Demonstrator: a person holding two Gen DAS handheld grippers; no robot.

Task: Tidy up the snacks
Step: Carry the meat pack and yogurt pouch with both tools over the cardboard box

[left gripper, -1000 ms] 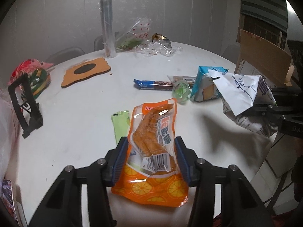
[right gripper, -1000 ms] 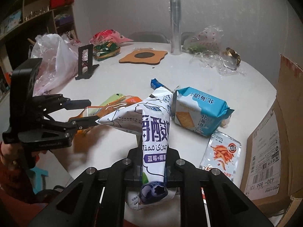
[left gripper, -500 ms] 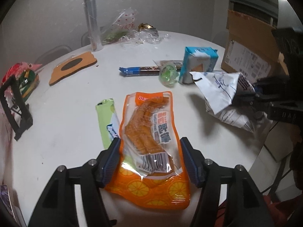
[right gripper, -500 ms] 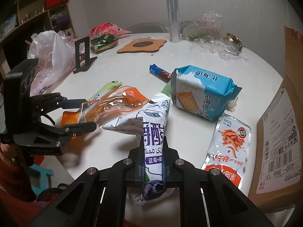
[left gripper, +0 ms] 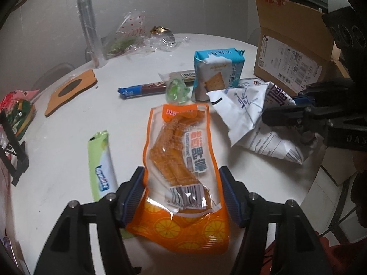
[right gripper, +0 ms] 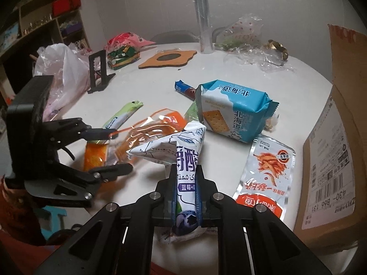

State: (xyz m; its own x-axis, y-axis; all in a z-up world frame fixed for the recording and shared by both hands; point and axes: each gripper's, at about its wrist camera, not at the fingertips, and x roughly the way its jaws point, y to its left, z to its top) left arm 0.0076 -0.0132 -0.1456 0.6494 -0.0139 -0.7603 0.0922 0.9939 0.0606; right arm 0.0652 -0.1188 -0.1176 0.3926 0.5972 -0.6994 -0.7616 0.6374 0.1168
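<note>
My left gripper (left gripper: 181, 192) is open, its jaws on either side of an orange snack pouch (left gripper: 181, 158) that lies flat on the white table (left gripper: 68, 142). The pouch also shows in the right wrist view (right gripper: 146, 135) between the left gripper's fingers (right gripper: 107, 135). My right gripper (right gripper: 185, 183) is shut on a white blueberry pouch (right gripper: 183, 151) and holds it just above the table's near edge; it shows in the left wrist view (left gripper: 243, 112) at the right.
A blue cracker pack (right gripper: 231, 112), a red spicy-strip packet (right gripper: 268, 171), a green bar (left gripper: 101, 165), a blue wafer bar (left gripper: 142, 89) and a green candy (left gripper: 177, 91) lie nearby. An open cardboard box (right gripper: 332, 146) stands at the right. A black stand (right gripper: 98, 71) and plastic bags (right gripper: 62, 68) are left.
My left gripper has opened wider and the orange pouch has come down flat on the table. My right gripper has lowered the blueberry pouch and moved it closer to the table.
</note>
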